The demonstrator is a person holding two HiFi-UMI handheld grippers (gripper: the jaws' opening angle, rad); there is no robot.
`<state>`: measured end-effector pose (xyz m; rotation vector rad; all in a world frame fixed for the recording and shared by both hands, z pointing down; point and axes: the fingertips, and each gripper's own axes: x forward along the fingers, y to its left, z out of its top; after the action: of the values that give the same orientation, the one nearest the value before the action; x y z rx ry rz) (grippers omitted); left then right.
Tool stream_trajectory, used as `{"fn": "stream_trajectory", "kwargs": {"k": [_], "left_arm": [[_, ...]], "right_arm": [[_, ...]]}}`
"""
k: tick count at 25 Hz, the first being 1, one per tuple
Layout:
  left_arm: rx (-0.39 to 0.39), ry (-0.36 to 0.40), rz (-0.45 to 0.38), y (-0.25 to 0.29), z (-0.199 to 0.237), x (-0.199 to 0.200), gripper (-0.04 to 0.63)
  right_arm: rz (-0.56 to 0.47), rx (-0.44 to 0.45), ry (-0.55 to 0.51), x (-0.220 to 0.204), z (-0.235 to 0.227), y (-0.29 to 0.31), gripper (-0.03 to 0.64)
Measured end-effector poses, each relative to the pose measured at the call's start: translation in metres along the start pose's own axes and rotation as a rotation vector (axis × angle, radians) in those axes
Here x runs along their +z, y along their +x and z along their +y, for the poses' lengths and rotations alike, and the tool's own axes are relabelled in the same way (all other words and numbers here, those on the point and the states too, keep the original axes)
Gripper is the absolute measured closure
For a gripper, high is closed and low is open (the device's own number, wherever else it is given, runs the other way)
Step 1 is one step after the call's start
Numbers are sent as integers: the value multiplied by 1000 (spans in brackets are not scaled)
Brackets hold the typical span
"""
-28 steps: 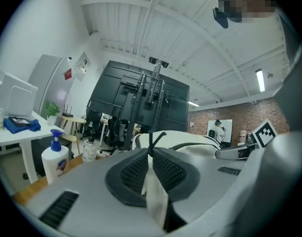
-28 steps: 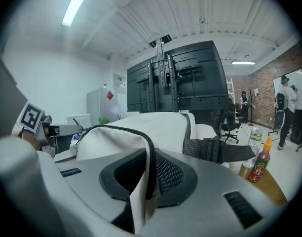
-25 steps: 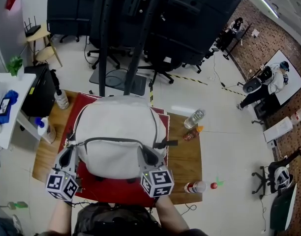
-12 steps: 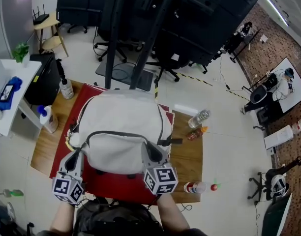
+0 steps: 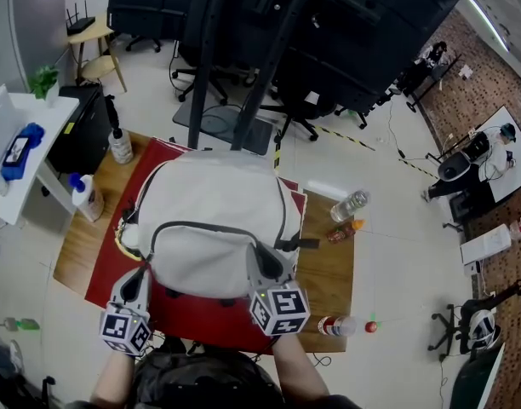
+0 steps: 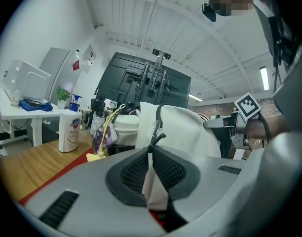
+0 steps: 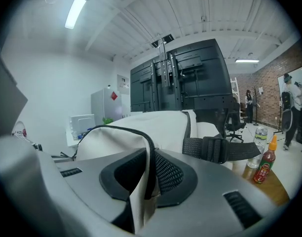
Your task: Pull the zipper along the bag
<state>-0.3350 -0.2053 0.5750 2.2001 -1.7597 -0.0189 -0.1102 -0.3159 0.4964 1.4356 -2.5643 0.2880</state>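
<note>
A light grey backpack point(image 5: 214, 220) lies on a red mat point(image 5: 192, 318) on the wooden table point(image 5: 324, 271). Its dark zipper point(image 5: 211, 227) arcs across the near part of the bag. My left gripper point(image 5: 141, 281) is at the bag's near left corner, shut on a fold of bag fabric point(image 6: 153, 184). The zipper pull point(image 6: 156, 132) stands just beyond its tips. My right gripper point(image 5: 262, 273) is at the near right corner, shut on bag fabric point(image 7: 141, 191) right beside the zipper line point(image 7: 148, 154). A black strap with a buckle point(image 7: 217, 148) hangs past it.
A lotion bottle point(image 5: 88, 198) and a spray bottle point(image 5: 120, 146) stand at the table's left edge. A water bottle point(image 5: 350, 204), a sauce bottle point(image 5: 341, 231) and another bottle point(image 5: 337, 324) lie on the right. A white desk point(image 5: 26, 143) stands at the left, with office chairs point(image 5: 299, 109) behind.
The head view has shifted slightly. My left gripper sits a little nearer the person at the bag's left corner. The right gripper keeps its hold in the same place.
</note>
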Motion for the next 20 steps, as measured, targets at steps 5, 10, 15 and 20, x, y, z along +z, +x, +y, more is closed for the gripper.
{"fn": "stream_trajectory", "kwargs": {"k": [5,10,15,20], "left_arm": [[6,39,19,-5,-9,11,546],[15,51,34,-5,-8,13,540],[13,59,44,-5,-12,14,537],[19,76,55,-4,-11,15,480]], "right_arm": [[-11,4,5,1,1,-3,552],[-36,9,14,5,3,-8,552],[-41,2,9,6,4,-11,552],[-60,3,12,6,5,-12,532]]}}
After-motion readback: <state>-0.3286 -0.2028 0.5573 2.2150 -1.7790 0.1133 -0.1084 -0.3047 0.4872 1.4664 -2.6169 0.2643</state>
